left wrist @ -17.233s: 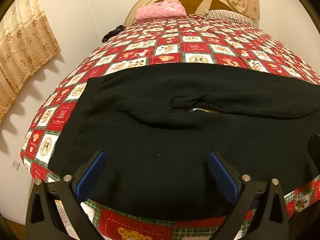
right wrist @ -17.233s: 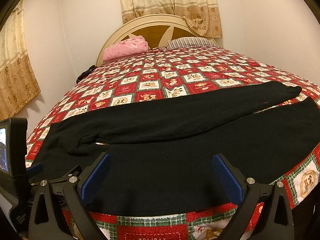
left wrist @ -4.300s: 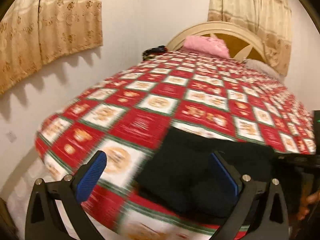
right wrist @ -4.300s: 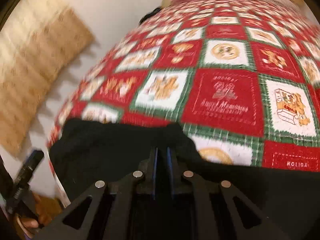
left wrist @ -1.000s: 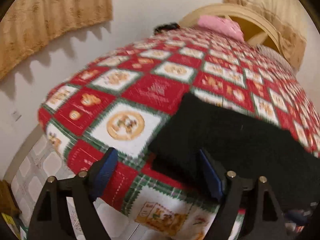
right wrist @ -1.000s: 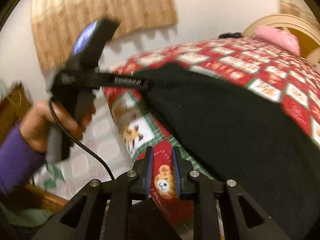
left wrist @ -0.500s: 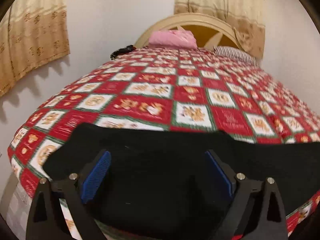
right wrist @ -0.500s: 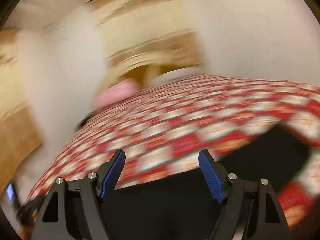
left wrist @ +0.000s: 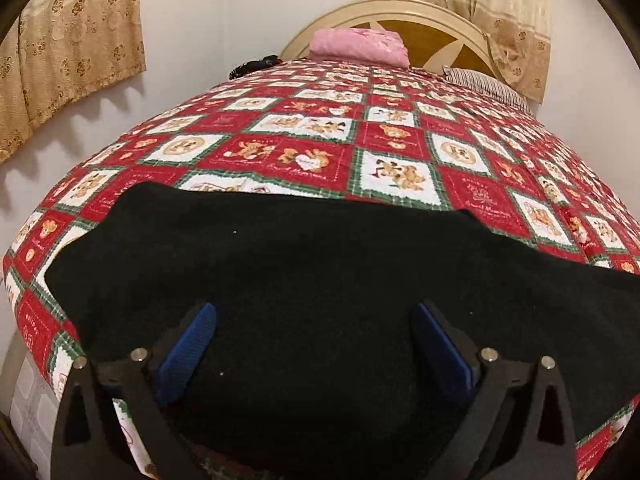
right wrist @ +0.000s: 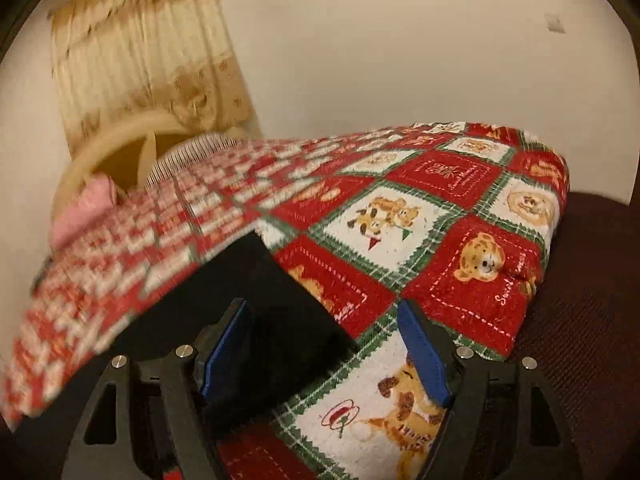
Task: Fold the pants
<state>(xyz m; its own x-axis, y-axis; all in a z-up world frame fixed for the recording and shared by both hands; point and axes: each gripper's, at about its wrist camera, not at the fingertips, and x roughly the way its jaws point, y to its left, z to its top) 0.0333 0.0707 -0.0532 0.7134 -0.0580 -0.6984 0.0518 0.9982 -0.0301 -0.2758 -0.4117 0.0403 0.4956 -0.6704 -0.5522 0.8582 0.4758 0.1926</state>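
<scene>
— Left gripper [left wrist: 312, 344]: how does it stand?
— Spread wide, blue pads [left wrist: 188, 354] apart, grasping nothing, poised over the black pants [left wrist: 304, 264].
— And the pants?
— Lying flat in a long band across the near edge of the bed [left wrist: 392, 148], on its red teddy-bear quilt.
— Right gripper [right wrist: 324, 348]?
— Released too, just above the pants' end [right wrist: 256, 300] near the bed's corner. Pink pillow [left wrist: 358, 46] lies by the headboard [left wrist: 440, 34].
</scene>
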